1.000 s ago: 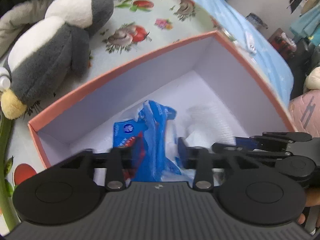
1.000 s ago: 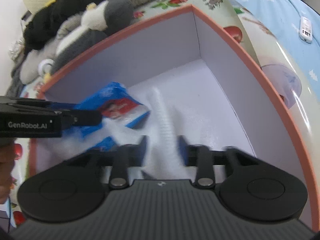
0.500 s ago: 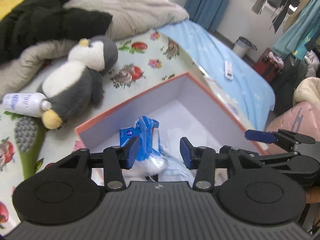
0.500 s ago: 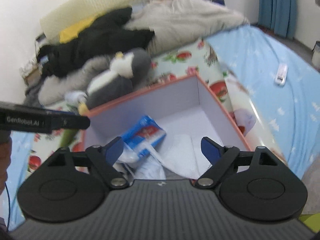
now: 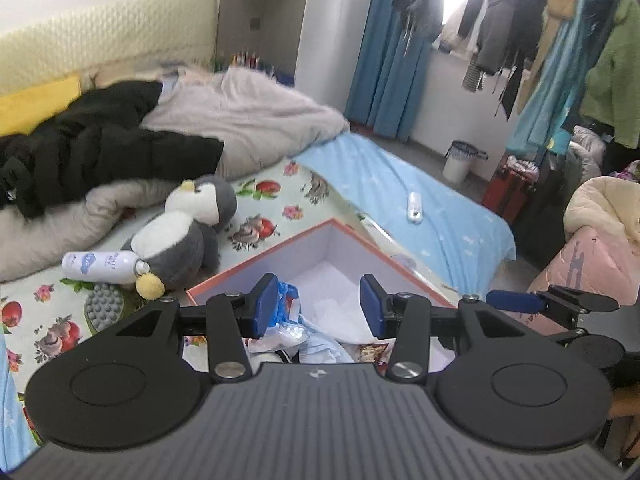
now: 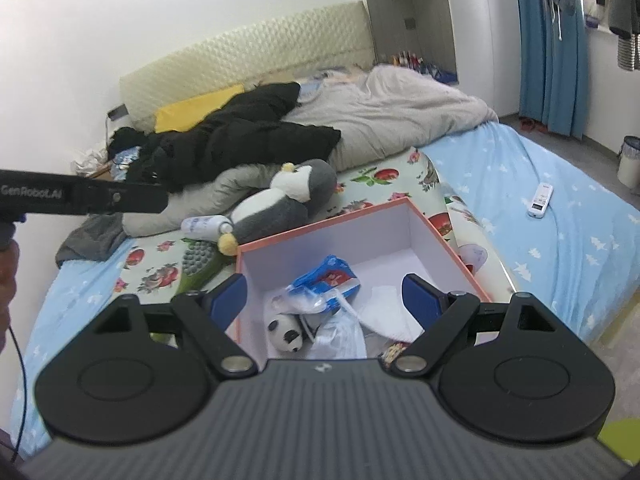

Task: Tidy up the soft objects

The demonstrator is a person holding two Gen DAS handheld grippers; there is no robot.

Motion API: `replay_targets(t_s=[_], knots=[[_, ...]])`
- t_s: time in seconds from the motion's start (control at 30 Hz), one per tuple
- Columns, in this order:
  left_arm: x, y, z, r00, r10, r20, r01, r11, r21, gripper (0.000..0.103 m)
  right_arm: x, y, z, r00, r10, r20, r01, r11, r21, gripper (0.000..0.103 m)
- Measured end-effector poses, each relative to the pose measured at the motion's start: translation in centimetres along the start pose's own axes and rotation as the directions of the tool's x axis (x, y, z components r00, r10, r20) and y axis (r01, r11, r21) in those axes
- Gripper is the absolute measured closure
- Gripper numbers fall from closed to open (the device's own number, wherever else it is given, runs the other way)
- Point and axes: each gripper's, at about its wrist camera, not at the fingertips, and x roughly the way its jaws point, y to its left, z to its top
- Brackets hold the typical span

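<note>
The lettering "GenRobot.AI" is read in white on the black side of the left gripper (image 6: 120,198), which is seen entering the right wrist view from the left edge. No other writing can be made out: the print on the white spray bottle (image 5: 102,267) and on the blue packet (image 6: 326,278) is too small to tell.

An orange-rimmed box (image 6: 436,226) with white inner walls is set on the flowered sheet (image 5: 296,194) of the bed. Inside it are seen the blue packet, a small panda plush (image 6: 285,330), a clear plastic bag (image 6: 340,336) and a white folded cloth (image 6: 386,308). Just beyond the box's far left corner a grey and white penguin plush (image 5: 184,236) is laid on its back, with the spray bottle touching its yellow foot and a green massage brush (image 5: 103,308) just beside it. Further back, a black jacket (image 5: 100,144) and a grey duvet (image 5: 248,116) are piled on the bed. A white remote control (image 6: 540,200) is left on the light blue sheet (image 6: 568,216), well apart from the box.

The left gripper (image 5: 318,310) is held half spread above the box, with nothing pinched between its blue pads. The right gripper (image 6: 326,300) is spread wide above the box contents, and nothing is held or touched by it.
</note>
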Motion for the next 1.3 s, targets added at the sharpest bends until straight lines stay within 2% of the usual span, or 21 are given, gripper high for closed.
replay_targets(t_s=[0.13, 0.23, 0.33, 0.5, 0.67, 0.9, 1.13, 1.2, 1.27, 1.3], knots=[[-3.1, -1.3, -2.0, 0.998, 0.013, 0.058, -0.014, 1.000, 0.016, 0.052, -2.3, 0.8, -1.7, 0.999, -0.009, 0.042, 0.009, 1.000, -0.009, 0.017], [-4.8, -2.0, -3.6, 0.996, 0.000, 0.091, -0.002, 1.000, 0.019, 0.052, -4.2, 1.6, -3.1, 0.991, -0.062, 0.115, 0.068, 0.997, -0.049, 0.017], [-6.4, -3.0, -5.8, 0.992, 0.003, 0.126, -0.006, 1.000, 0.024, 0.052, -5.4, 2.0, -4.5, 0.986, -0.092, 0.141, 0.102, 0.993, -0.061, 0.017], [-8.2, -4.3, -9.3, 0.988, -0.027, 0.151, 0.026, 1.000, 0.008, 0.052, -6.7, 2.9, -7.1, 0.987, -0.091, 0.134, 0.099, 0.993, -0.057, 0.017], [-8.9, -5.0, -12.7, 0.989, -0.044, 0.138, 0.048, 0.999, -0.021, 0.052, -7.6, 3.7, -8.8, 0.987, -0.091, 0.136, 0.095, 0.995, -0.028, 0.017], [-11.5, -4.9, -16.3, 0.988, 0.020, 0.151, -0.013, 0.999, -0.042, 0.052, -7.9, 4.9, -11.1, 0.985, -0.118, 0.125, 0.121, 0.993, -0.015, 0.017], [-11.8, -3.5, -19.0, 0.992, 0.061, 0.113, -0.050, 0.994, -0.098, 0.051, -7.2, 5.0, -12.5, 0.987, -0.134, 0.088, 0.134, 0.991, 0.004, 0.017], [-11.3, -3.4, -19.4, 0.994, 0.061, 0.090, -0.051, 0.993, -0.106, 0.042, -7.0, 4.9, -12.7, 0.987, -0.139, 0.077, 0.139, 0.990, 0.007, 0.017], [-10.9, -3.3, -19.6, 0.996, 0.046, 0.070, -0.038, 0.993, -0.111, 0.023, -6.9, 4.9, -12.8, 0.988, -0.137, 0.068, 0.136, 0.991, 0.013, 0.017], [-10.7, -3.4, -19.7, 0.997, 0.039, 0.066, -0.031, 0.993, -0.112, 0.021, -6.9, 4.9, -12.9, 0.989, -0.137, 0.065, 0.136, 0.991, 0.016, 0.017]])
